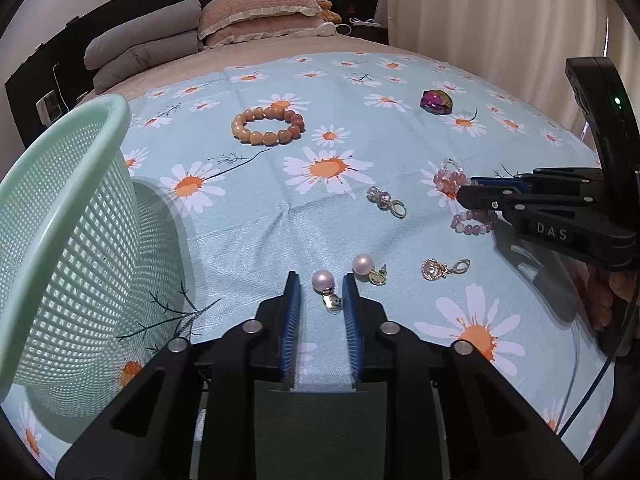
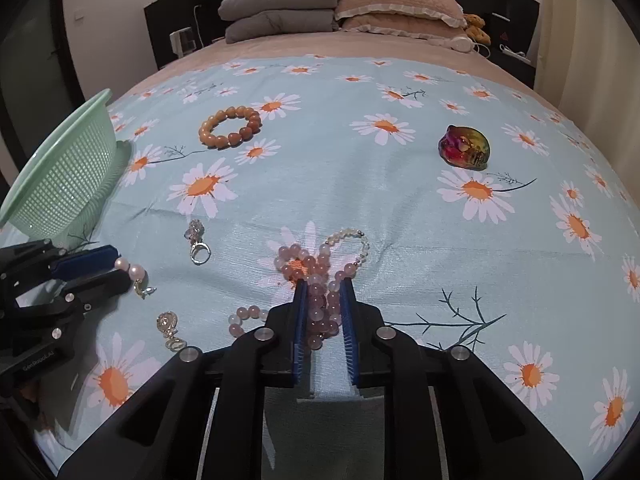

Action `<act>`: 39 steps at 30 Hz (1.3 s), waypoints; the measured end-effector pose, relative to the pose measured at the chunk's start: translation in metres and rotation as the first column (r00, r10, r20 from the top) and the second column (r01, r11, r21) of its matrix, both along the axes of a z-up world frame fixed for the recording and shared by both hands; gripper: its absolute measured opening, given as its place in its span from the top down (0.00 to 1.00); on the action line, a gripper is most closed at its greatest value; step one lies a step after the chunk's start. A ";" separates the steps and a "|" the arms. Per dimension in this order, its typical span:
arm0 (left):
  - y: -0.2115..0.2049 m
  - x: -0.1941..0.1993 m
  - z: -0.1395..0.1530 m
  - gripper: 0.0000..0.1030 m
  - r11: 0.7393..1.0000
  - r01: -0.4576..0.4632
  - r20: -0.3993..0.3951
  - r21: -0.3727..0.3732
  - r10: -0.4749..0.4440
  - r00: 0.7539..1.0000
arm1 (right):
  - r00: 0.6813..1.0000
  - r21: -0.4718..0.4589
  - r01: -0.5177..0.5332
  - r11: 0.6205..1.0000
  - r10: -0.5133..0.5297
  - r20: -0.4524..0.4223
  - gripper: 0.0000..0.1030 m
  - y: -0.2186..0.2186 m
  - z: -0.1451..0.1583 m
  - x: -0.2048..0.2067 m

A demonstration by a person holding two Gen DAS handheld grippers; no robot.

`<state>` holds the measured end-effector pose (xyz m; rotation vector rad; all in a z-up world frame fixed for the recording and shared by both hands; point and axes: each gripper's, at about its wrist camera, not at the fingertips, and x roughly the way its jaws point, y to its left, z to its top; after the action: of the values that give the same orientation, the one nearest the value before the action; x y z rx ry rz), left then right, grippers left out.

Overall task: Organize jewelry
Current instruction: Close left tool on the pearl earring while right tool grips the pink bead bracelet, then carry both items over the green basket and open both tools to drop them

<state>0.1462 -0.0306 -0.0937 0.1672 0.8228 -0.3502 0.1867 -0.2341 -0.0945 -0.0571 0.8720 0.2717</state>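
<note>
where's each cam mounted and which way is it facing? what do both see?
Left wrist: sits on the left gripper, looking down along its fingers across the daisy cloth toward the headboard; a pearl earring lies between its fingers; the right gripper and a bit of hand show at right.
Right wrist: sits on the right gripper, same heading; pink bead bracelet between its fingers; the left gripper shows at left.
Shared: green basket, orange bead bracelet, iridescent ornament, pillows.
</note>
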 end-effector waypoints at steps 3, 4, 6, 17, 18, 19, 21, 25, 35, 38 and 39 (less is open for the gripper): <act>-0.004 0.000 0.000 0.90 1.000 0.027 -0.001 0.003 -0.027 1.000 | 1.000 0.014 -0.001 1.000 0.001 -0.001 0.89 -0.002 0.002 0.000; -0.004 0.001 0.001 0.90 0.999 0.033 -0.007 -0.007 -0.033 0.999 | 1.000 0.019 -0.005 1.000 0.005 -0.002 0.90 -0.002 0.003 -0.001; -0.004 0.001 0.002 0.90 0.999 0.033 -0.008 -0.016 -0.033 0.999 | 1.000 0.019 -0.008 1.000 0.008 0.005 0.92 -0.003 0.005 -0.004; -0.006 -0.016 0.027 0.90 0.999 0.037 0.029 -0.022 -0.037 0.999 | 0.999 0.023 -0.024 0.999 0.023 0.042 0.94 -0.006 0.031 -0.021; -0.005 -0.017 0.032 0.90 0.999 0.036 0.038 -0.026 -0.035 0.999 | 0.998 0.024 -0.028 0.999 0.026 0.051 0.94 -0.005 0.037 -0.022; -0.003 -0.019 0.038 0.90 0.999 0.033 0.051 -0.031 -0.031 0.998 | 0.998 0.024 -0.033 0.999 0.032 0.057 0.94 -0.004 0.042 -0.023; 0.002 -0.022 0.050 0.90 0.999 0.025 0.073 -0.048 -0.021 0.997 | 0.996 0.018 -0.039 0.999 0.038 0.081 0.94 0.000 0.055 -0.026; 0.015 -0.028 0.074 0.90 0.996 0.002 0.103 -0.089 0.007 0.995 | 0.989 0.010 -0.075 0.997 0.073 0.130 0.94 0.012 0.083 -0.032; 0.079 -0.042 0.138 0.90 0.984 -0.125 0.236 -0.126 0.152 0.960 | 0.942 0.007 -0.214 0.977 0.204 0.267 0.94 0.082 0.159 -0.036; 0.106 -0.045 0.149 0.90 0.976 -0.170 0.259 -0.133 0.200 0.945 | 0.925 0.008 -0.262 0.965 0.249 0.288 0.94 0.109 0.173 -0.035; 0.114 -0.045 0.152 0.90 0.974 -0.183 0.263 -0.135 0.213 0.941 | 0.919 0.005 -0.279 0.960 0.265 0.291 0.94 0.118 0.177 -0.035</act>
<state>0.1008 0.0835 0.0583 0.0289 0.5362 -0.1745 0.1517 -0.1160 0.0829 -0.1715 0.5645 0.5313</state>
